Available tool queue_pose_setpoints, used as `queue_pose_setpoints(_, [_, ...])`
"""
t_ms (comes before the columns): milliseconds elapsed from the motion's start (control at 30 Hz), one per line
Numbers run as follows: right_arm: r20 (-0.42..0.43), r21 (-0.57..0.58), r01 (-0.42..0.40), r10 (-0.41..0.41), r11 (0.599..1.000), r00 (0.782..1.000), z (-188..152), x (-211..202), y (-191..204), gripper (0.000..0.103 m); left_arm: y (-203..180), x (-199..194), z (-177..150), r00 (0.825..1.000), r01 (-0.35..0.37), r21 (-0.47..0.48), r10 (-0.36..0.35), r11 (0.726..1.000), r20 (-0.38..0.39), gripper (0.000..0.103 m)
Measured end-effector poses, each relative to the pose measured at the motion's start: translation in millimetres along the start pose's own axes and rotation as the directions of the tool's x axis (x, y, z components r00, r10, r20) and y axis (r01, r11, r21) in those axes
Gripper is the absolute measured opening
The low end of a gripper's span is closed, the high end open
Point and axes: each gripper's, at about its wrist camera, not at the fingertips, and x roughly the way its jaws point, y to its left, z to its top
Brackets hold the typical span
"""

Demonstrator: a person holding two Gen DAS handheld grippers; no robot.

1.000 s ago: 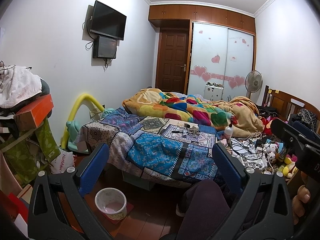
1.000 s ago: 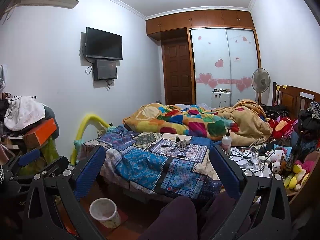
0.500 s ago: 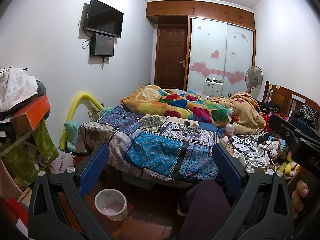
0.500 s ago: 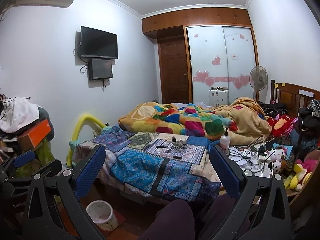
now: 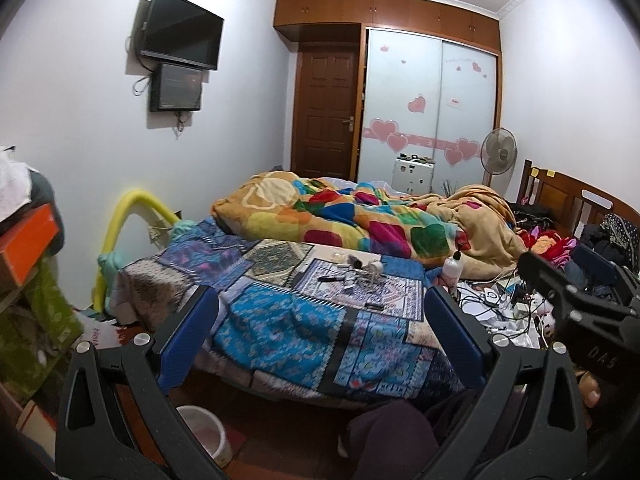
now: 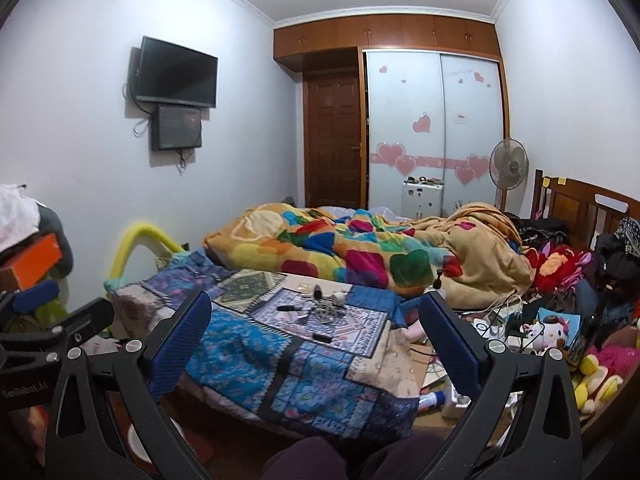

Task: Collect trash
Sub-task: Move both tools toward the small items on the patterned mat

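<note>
Small loose items (image 5: 356, 274) lie scattered on the patchwork bedcover (image 5: 280, 320), ahead of both grippers; what they are is too small to tell. The same cluster of items (image 6: 320, 306) shows in the right wrist view. A small white bin (image 5: 204, 432) stands on the floor under my left gripper's left finger. My left gripper (image 5: 320, 332) is open and holds nothing. My right gripper (image 6: 314, 340) is open too, with nothing between its blue pads. Each gripper shows at the edge of the other's view, side by side in front of the bed.
A colourful blanket (image 5: 340, 220) is heaped further up the bed. A white bottle (image 5: 452, 268), tangled cables (image 5: 492, 308) and plush toys (image 6: 548, 332) crowd the right side. Boxes and clothes (image 5: 28, 236) pile up on the left. The person's knees (image 5: 392, 440) are below.
Both grippers have moved closer to the bed and tilted slightly up; the bin has slid lower in the views. Both stay open.
</note>
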Motion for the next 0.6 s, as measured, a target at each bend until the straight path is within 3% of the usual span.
queue_pose_setpoints(300, [-0.099, -0.028, 0.053, -0.056, 0.998, 0.994, -3.6, 75.9, -33.6, 0.103, -37.1, 107.1, 6.3, 0.997, 0.061, 0.018, -0.060, 0.998, -0.049, 0.102])
queue_pose_setpoints(600, [-0.244, -0.082, 0.011, -0.031, 0.997, 0.969, -23.3, 170.6, -65.2, 0.103, -56.5, 230.1, -10.8, 0.979, 0.075, 0.003, -0.073, 0.997, -0.189, 0.101])
